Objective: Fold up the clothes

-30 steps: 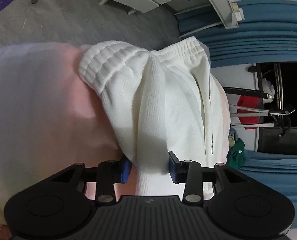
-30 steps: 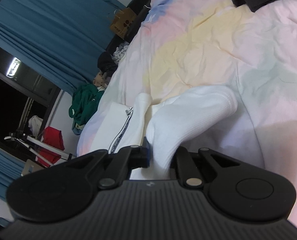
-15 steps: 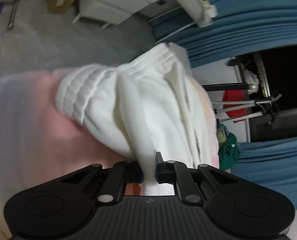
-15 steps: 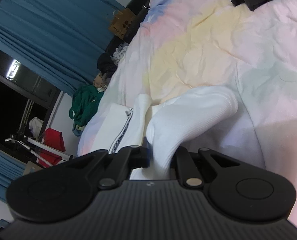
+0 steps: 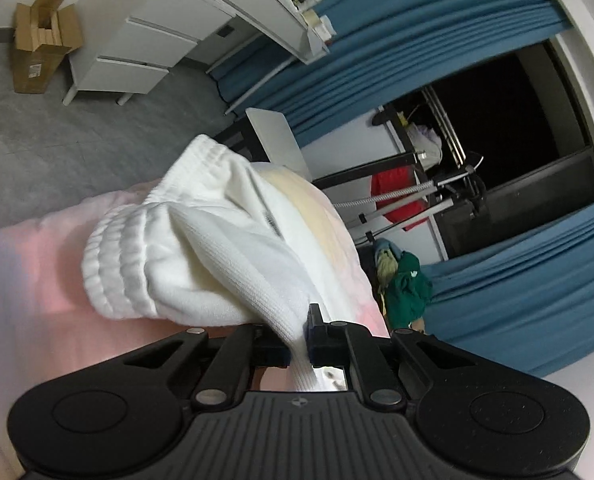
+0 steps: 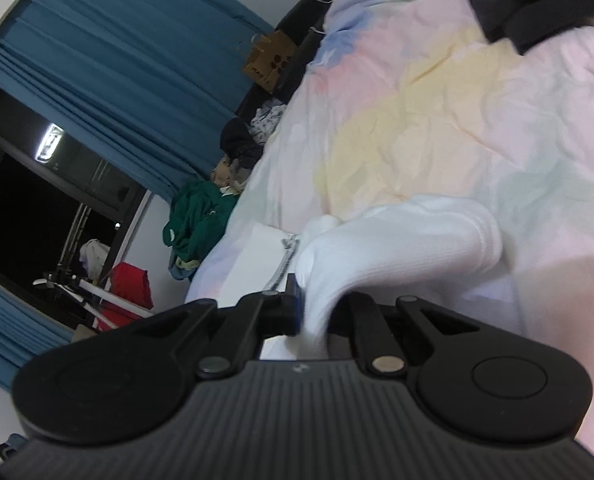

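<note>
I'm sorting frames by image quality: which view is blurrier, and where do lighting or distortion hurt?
Right wrist view: softer overall, the white garment smeared where the right claw pinches it, the bedspread hazy. Left wrist view: sharper, knit ribs legible near the left claw, but the curtains bow from fisheye, the window is black, and the bedspread washes out pale at far left.

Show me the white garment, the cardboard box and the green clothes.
white garment (image 5: 145, 276): left wrist view, ribbed elastic cuff.
cardboard box (image 5: 37, 50): left wrist view, front side.
green clothes (image 6: 195, 216): right wrist view, middle of the heap.
</note>
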Tool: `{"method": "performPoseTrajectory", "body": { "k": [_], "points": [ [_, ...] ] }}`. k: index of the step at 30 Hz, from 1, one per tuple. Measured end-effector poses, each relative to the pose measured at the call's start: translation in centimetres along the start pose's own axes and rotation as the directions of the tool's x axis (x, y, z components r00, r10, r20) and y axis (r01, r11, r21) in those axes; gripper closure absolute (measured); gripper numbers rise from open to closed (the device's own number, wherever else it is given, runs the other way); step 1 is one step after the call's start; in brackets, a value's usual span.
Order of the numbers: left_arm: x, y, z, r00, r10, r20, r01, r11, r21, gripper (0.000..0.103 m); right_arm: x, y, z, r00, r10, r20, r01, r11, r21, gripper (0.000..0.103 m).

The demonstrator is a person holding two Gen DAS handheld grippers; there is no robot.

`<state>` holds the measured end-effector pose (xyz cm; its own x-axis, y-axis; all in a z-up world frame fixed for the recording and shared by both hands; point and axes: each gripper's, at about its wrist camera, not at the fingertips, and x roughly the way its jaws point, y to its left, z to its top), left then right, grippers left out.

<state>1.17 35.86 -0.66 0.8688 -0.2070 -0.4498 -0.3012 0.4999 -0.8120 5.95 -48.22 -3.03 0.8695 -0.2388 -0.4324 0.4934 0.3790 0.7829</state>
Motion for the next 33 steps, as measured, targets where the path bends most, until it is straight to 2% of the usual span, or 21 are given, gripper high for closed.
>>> {"method": "performPoseTrajectory", "body": {
  "k": [3,6,10,12,17,21,24,26,27,28,29,30,32,33],
  "points": [
    [2.3,-3.2,2.6,1.0,0.007,0.003,-0.007,1.0,0.004,0.096,2.3,2.9,0.7,1.0,0.003,0.001,-0.003,0.999,-0.041,0.094],
    [6.5,-6.2,5.4,0.999,0.034,0.009,-0.035,0.999,0.014,0.095,6.5,6.5,1.4,1.0,-0.013,-0.01,0.012,0.996,-0.093,0.094],
    [14.9,-9.4,8.4,0.994,0.11,0.02,-0.111,0.992,0.053,0.095,14.5,11.4,1.8,0.997,-0.066,-0.033,0.059,0.983,-0.175,0.094],
    [20.0,-10.4,9.6,0.987,0.159,0.024,-0.16,0.984,0.072,0.094,19.0,13.6,1.1,0.991,-0.13,-0.033,0.117,0.958,-0.262,0.094],
    [31.0,-10.5,11.6,0.968,0.252,0.006,-0.252,0.964,0.085,0.094,28.5,14.4,-0.9,0.973,-0.226,-0.044,0.198,0.921,-0.336,0.094],
    [36.3,-9.0,11.9,0.946,0.323,-0.021,-0.319,0.941,0.114,0.094,33.4,12.7,-2.6,0.96,-0.272,-0.072,0.225,0.896,-0.383,0.093],
    [37.5,-7.3,11.9,0.949,0.314,-0.042,-0.308,0.945,0.107,0.092,34.1,12.3,-3.4,0.969,-0.237,-0.073,0.183,0.881,-0.436,0.087],
    [36.8,-6.7,11.9,0.96,0.277,-0.045,-0.27,0.956,0.115,0.085,33.7,12.2,-3.6,0.976,-0.205,-0.078,0.144,0.868,-0.475,0.081],
    [36.3,-6.6,11.9,0.965,0.26,-0.044,-0.253,0.96,0.122,0.083,33.2,12.2,-3.4,0.98,-0.178,-0.09,0.116,0.878,-0.465,0.077],
    [35.6,-6.6,11.9,0.968,0.246,-0.043,-0.239,0.962,0.132,0.077,32.2,12.0,-3.1,0.985,-0.141,-0.1,0.083,0.893,-0.443,0.074],
    [34.6,-6.7,11.7,0.972,0.234,-0.038,-0.226,0.964,0.141,0.065,31.1,11.8,-2.8,0.989,-0.103,-0.108,0.049,0.907,-0.419,0.068],
    [33.6,-6.7,11.6,0.975,0.221,-0.031,-0.214,0.965,0.151,0.06,29.8,11.7,-2.7,0.992,-0.063,-0.11,0.014,0.917,-0.399,0.06],
    [30.8,-6.7,10.8,0.982,0.184,-0.031,-0.177,0.971,0.161,0.04,26.6,10.5,-2.5,0.994,0.023,-0.11,-0.058,0.941,-0.333,0.05],
    [29.1,-6.3,10.2,0.988,0.151,-0.037,-0.144,0.978,0.152,0.035,24.8,9.6,-2.4,0.992,0.068,-0.104,-0.096,0.953,-0.288,0.043]
  ]
}}
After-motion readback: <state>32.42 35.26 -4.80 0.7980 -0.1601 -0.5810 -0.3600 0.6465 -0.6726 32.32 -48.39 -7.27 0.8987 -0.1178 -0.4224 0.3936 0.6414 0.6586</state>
